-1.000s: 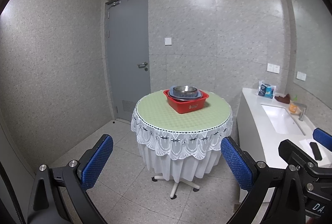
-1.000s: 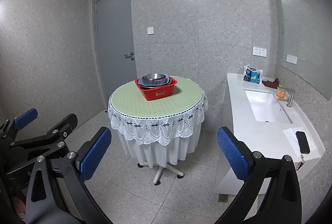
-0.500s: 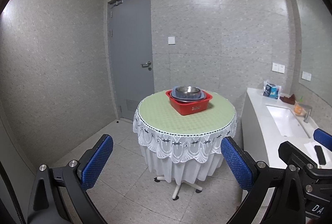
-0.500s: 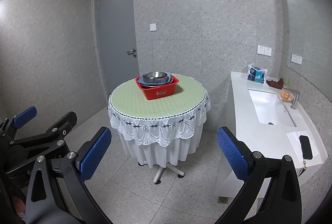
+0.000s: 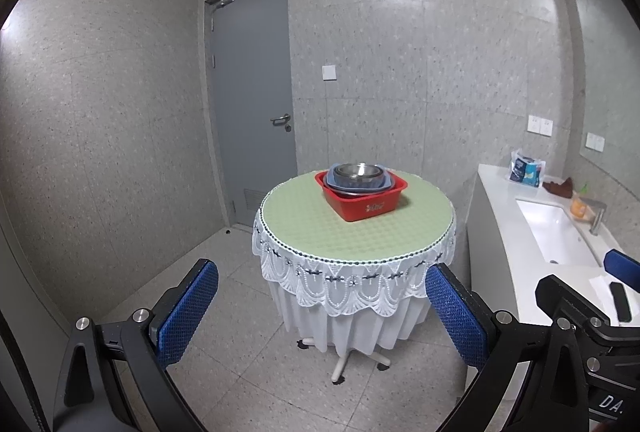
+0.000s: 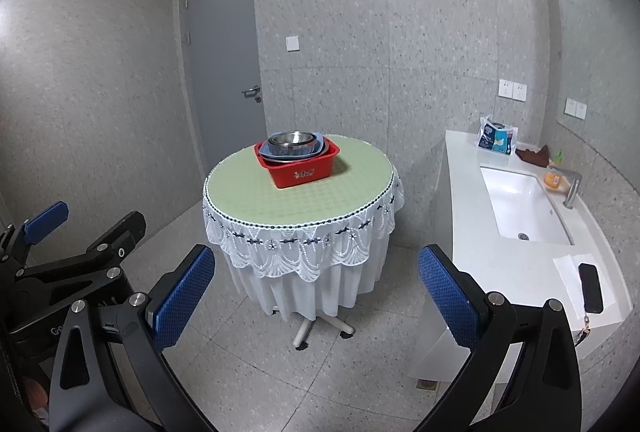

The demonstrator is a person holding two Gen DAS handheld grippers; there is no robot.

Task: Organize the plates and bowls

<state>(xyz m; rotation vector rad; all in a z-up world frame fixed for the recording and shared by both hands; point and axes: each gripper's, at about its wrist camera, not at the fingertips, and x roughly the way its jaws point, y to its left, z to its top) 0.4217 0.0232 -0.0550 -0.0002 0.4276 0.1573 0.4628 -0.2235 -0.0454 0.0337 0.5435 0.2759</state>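
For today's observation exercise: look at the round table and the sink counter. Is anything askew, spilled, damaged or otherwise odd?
Nothing is spilled or broken. The one slight oddity: the red basin holding the stacked metal bowls sits turned at an angle, towards the far side of the round table. The black phone lies near the sink counter's front edge.

Red tub [image 5: 362, 200], steel-grey bowl [image 5: 357, 171], pale-green checked tablecloth [image 5: 352, 232] with white lace, blue dimpled gripper pads [image 5: 188, 312].
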